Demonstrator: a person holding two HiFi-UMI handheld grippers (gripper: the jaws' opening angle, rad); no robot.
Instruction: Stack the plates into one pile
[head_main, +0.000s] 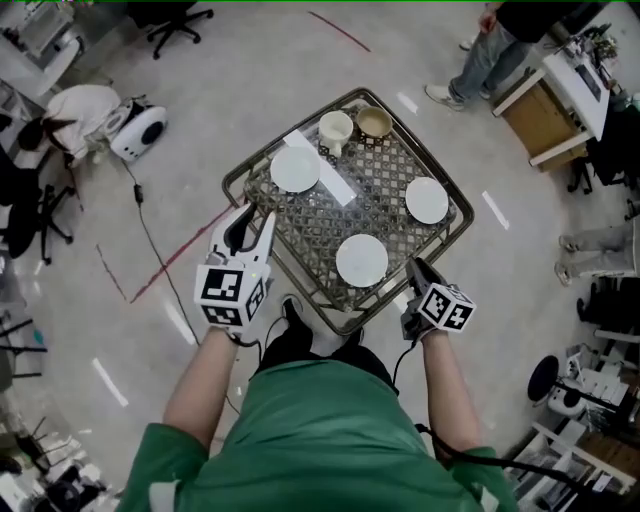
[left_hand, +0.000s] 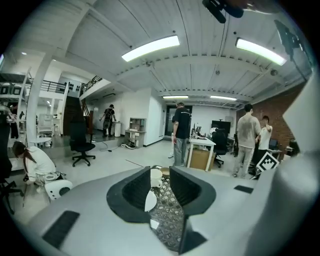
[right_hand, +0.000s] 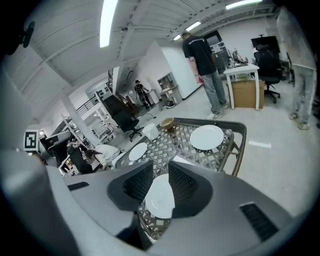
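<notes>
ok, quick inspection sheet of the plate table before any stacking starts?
Surface: lattice-topped table with a metal rim, on bare floor.
Job's things: three white plates, all apart, none stacked: far-left plate, right plate, near plate.
Clutter: mug and bowl at the far corner; paper strip by the far-left plate.
Tools: left tool at the left edge, open, empty; right tool short of the near plate, open, empty.
Cables: floor cable left of the table.
Surroundings: office chair, desk, standing person, crouched person.

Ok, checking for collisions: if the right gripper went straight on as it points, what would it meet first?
Most likely the nearest white plate, framed between the right gripper's parted jaws; depth is uncertain.
</notes>
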